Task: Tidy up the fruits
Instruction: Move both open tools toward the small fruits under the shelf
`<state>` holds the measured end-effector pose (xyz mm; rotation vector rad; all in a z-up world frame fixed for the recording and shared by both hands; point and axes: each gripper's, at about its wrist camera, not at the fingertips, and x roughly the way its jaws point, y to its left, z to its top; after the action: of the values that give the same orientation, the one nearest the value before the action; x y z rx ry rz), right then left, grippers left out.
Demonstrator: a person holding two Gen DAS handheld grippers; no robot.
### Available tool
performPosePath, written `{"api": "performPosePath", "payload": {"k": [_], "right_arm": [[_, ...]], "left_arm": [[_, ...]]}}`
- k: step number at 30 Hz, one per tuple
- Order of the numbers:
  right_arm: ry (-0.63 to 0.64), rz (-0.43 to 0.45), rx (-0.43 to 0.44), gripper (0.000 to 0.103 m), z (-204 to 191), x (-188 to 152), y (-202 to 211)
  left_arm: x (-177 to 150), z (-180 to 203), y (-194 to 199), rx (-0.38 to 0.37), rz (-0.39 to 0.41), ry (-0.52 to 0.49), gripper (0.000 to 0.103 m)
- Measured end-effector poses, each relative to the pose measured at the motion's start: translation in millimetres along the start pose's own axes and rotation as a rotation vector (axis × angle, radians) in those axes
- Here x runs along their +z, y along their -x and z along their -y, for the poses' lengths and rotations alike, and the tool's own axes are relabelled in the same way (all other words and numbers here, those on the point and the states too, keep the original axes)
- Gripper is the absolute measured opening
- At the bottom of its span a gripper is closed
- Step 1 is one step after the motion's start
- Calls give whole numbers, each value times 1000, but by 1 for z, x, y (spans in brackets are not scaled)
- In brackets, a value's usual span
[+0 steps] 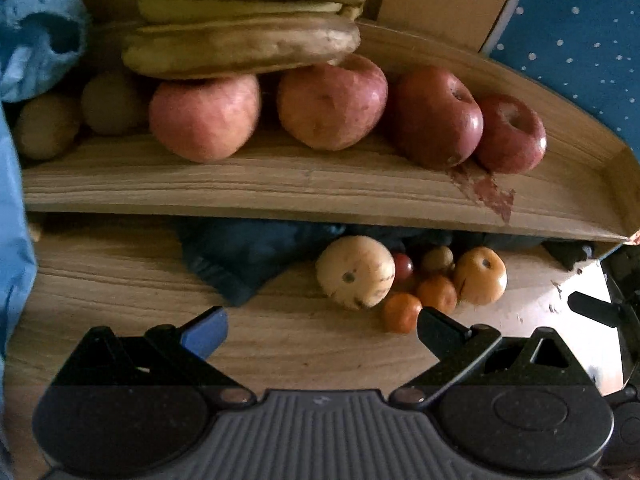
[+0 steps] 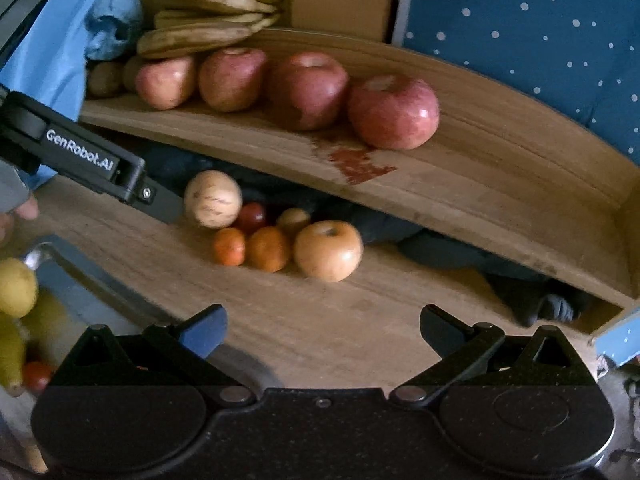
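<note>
A raised wooden shelf (image 1: 280,188) (image 2: 480,184) carries several red apples (image 1: 332,102) (image 2: 394,112), bananas (image 1: 244,44) (image 2: 212,4) stacked on them, and brownish round fruits (image 1: 114,104) at its left end. On the table below lie a pale speckled round fruit (image 1: 355,272) (image 2: 213,199), a yellow apple (image 1: 480,275) (image 2: 328,250), two oranges (image 1: 401,312) (image 2: 268,248) and a small dark red fruit (image 2: 252,217). My left gripper (image 1: 322,330) is open and empty, short of this pile; in the right wrist view its finger (image 2: 160,200) points at the pale fruit. My right gripper (image 2: 323,330) is open and empty.
A metal-rimmed container (image 2: 76,276) with yellow fruit (image 2: 16,286) and a red one sits at the lower left of the right wrist view. Dark cloth (image 1: 248,256) lies under the shelf. Blue fabric (image 1: 36,40) is at the left, a dotted blue surface (image 2: 540,40) behind.
</note>
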<state>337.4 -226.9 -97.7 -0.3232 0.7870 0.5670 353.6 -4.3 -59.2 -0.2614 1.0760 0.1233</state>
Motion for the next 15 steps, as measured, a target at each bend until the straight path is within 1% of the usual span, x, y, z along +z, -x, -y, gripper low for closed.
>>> {"api": "performPosePath", "payload": {"k": [2,4,6,10,15], "right_arm": [[11,7,-11,99,5,3,-6],[17,10,-18,94,11,6,-13],[18,16,-11,92,15,9,-19],[27,15,11,84,19,14,-31],[29,15,43,80,22,18,-39]], "left_arm": [[3,3,-6,1,0,20,103],[5,4,-10,-5,-2,40,102],[7,5,-14,-21,1,55,102],[8,7,-19,-27,14,74,96],[4,11,-26,-46,10,87,88]]}}
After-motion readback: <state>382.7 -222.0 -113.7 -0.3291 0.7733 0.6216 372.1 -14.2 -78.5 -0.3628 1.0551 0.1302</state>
